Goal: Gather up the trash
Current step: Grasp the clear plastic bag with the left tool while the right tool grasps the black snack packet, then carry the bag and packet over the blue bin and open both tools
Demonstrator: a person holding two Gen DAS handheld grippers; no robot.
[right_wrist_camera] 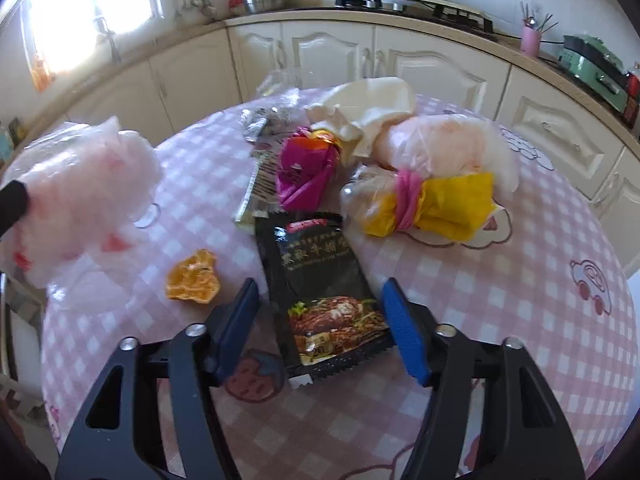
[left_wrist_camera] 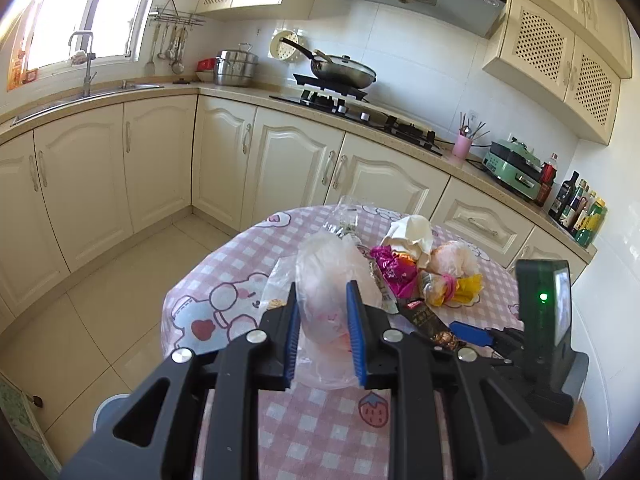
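Early stage. Left gripper clamped on a thin plastic bag, held above the table. Right gripper half open, straddling a black sachet lying flat, not pinched. Beyond the sachet: orange peel, pink wrapper, yellow wrapper, all uncollected.

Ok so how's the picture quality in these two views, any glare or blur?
Left wrist view: sharp, with the window blown out white and cabinet lines bowed by the fisheye. Right wrist view: motion-smeared, the clear plastic bag and the counter soft; the black snack packet between the claw tips stays readable; the window glares there too.
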